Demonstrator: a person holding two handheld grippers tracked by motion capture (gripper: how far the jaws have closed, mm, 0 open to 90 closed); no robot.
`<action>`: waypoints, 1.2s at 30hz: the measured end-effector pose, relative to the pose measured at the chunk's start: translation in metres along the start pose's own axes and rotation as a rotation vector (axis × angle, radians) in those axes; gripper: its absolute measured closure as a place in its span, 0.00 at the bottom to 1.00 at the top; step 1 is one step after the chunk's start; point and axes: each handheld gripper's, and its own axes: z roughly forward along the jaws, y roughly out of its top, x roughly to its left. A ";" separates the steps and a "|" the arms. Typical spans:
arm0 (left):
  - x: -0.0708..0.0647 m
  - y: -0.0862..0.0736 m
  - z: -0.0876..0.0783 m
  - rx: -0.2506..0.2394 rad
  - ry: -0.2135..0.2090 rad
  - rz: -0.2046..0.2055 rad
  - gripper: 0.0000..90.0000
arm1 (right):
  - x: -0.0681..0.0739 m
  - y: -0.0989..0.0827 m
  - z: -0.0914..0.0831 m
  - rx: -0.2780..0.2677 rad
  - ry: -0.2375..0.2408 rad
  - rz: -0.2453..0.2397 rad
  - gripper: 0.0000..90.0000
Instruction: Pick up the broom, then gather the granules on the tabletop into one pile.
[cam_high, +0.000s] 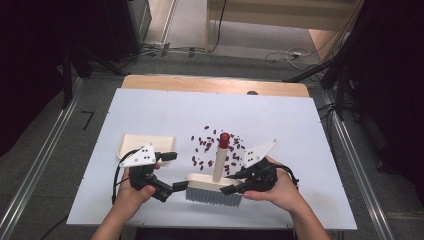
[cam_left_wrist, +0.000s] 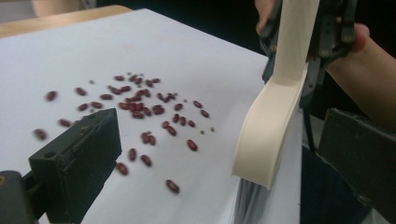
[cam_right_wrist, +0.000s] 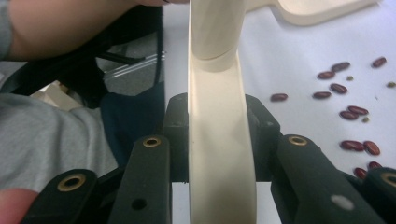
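**Brush clamped at its right end, left tool wide open beside it**

The right tool is clamped on the right end of the cream hand brush; in the right gripper view its black jaws press on both flat sides of the brush back. The brush stands bristles down on the white desk, close to the near edge, with its handle rising upright and ending in a red cap.

The left tool has its jaws wide apart with nothing between them. It sits just left of the brush's left end, one jaw close to the bristles, the other pointing across the sheet near the dustpan. In the left gripper view the brush shows between the two spread jaws but clear of both.

Red beans lie scattered behind and around the handle, in the middle of the desk, mostly on the far side of the brush. A cream dustpan lies flat to the left, just behind the left tool and well apart from the beans.

Open room: the far half of the white sheet is bare up to its wooden back edge, and a bare strip runs along the right side. Little sheet remains between the bristles and the near edge.
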 end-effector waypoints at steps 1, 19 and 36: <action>0.001 -0.004 -0.005 -0.014 0.041 -0.007 0.00 | -0.001 0.000 0.002 0.009 0.001 0.011 0.72; 0.013 -0.038 -0.041 -0.071 0.212 -0.045 0.00 | -0.042 -0.017 0.011 0.024 -0.054 0.187 0.72; 0.019 -0.042 -0.041 -0.066 0.237 -0.061 0.00 | -0.063 -0.030 -0.008 -0.031 -0.173 0.280 0.72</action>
